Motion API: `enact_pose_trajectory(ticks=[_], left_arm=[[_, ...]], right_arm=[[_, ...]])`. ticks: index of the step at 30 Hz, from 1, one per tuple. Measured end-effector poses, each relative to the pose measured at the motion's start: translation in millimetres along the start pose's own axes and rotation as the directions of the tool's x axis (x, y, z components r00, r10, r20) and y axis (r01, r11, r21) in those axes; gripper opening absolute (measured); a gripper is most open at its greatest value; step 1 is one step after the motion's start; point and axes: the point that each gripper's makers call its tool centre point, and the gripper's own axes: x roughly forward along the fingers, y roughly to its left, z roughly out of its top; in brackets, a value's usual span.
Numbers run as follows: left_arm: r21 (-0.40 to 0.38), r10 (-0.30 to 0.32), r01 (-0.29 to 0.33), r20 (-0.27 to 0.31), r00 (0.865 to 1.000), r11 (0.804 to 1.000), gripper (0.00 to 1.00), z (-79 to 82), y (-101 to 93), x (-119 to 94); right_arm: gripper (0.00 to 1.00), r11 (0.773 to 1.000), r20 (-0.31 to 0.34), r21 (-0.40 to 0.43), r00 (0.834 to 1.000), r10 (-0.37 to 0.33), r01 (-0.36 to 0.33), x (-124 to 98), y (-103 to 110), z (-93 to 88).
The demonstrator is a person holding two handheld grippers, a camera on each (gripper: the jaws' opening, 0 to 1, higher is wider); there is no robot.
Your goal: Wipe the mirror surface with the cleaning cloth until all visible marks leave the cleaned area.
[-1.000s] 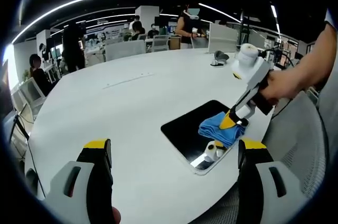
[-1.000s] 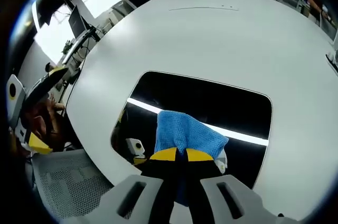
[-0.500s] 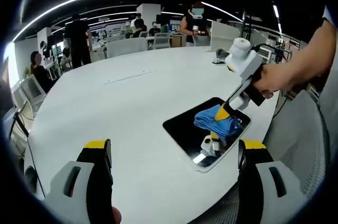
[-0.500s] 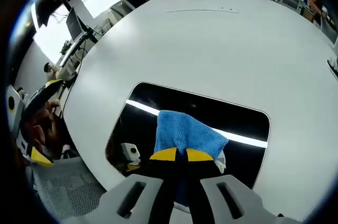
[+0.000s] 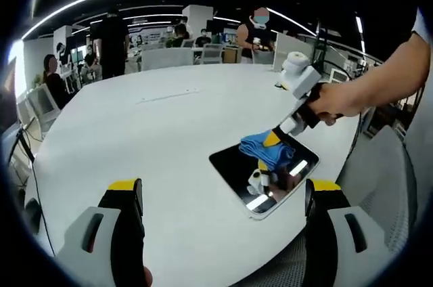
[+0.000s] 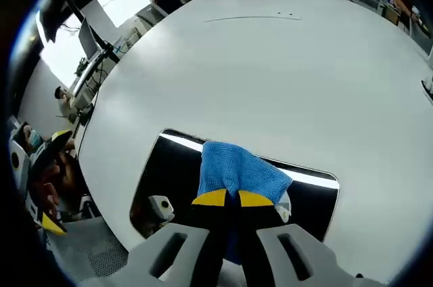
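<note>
Though bunched, cloth (image 6: pixel 238 172) across mirror (image 6: pixel 169 179).

A large round white bench (image 5: pixel 149 138) carries a dark rectangular mirror with rounded corners (image 5: pixel 238 168) near its edge, with a crumpled blue cleaning cloth (image 6: pixel 233 168) lying on the glass

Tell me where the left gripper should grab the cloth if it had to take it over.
Probably the loose bunched edge of the blue cloth that hangs out beyond the right gripper. That gripper is shut on the near end. Come in from the far side, low over the mirror, where the folds stand up clear of the glass.
</note>
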Motion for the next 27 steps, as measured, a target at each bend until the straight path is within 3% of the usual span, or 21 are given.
enact_pose_trajectory(ticks=[13, 27], left_arm=[[-0.023, -0.009, 0.01, 0.026, 1.0, 1.0, 0.99, 1.3, -4.1, -3], [-0.054, -0.003, 0.008, 0.094, 0.996, 0.998, 0.99, 19.0, -7.4, -4]], right_arm=[[0.0, 1.0, -0.007, -0.019, 1.0, -0.009, 0.009, 10, -2, 20.9], [0.0, 1.0, -0.001, -0.031, 1.0, 0.0, 0.0, 5, -3, 16.1]])
